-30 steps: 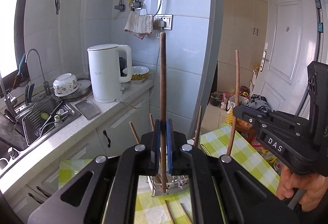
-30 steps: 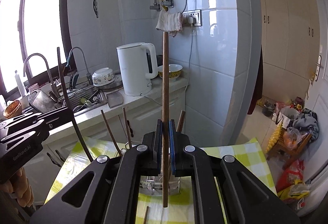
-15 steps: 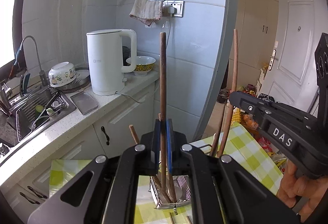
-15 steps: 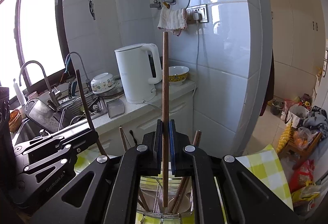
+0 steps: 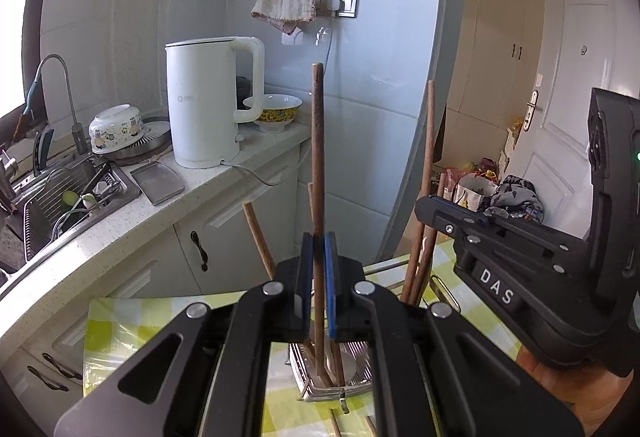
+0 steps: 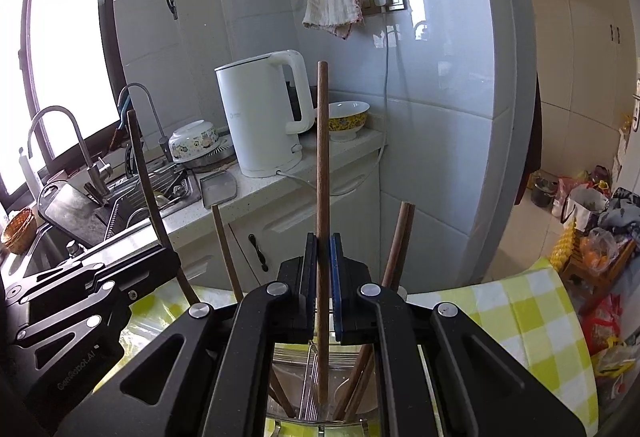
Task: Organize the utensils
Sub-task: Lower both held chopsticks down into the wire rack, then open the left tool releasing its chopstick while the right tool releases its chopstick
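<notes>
the left gripper (image 5: 319,277) is clamping a dark chopstick (image 5: 318,173) upright at frame centre, its jaws pinching it, the tip reaching into the wire holder (image 5: 340,377) at the bottom. the right gripper (image 6: 324,281) is likewise gripping a lighter chopstick (image 6: 322,177) above the holder. several chopsticks are already standing inside, so the sorting looks well underway; both held ones are not yet released. loose sticks are lying on the checked worktop (image 5: 120,321), cut off by the gripper body.
</notes>
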The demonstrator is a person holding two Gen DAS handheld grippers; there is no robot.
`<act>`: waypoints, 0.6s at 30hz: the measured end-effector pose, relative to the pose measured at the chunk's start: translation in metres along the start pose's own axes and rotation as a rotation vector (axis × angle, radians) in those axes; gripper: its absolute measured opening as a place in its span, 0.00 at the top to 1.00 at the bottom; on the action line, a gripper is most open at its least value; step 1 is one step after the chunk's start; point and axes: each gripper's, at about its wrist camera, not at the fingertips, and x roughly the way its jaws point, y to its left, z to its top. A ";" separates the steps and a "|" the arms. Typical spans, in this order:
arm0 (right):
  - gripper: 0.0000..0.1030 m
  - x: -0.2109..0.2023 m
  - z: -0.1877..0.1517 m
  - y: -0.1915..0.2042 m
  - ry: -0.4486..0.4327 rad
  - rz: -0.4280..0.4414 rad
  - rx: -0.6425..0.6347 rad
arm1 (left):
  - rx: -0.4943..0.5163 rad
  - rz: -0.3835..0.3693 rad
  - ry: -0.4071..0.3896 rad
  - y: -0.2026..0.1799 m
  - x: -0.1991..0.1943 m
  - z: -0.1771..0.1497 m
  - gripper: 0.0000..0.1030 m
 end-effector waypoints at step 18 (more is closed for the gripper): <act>0.92 0.016 -0.031 -0.004 0.095 0.005 0.010 | 0.005 0.006 0.105 -0.007 0.026 -0.035 0.94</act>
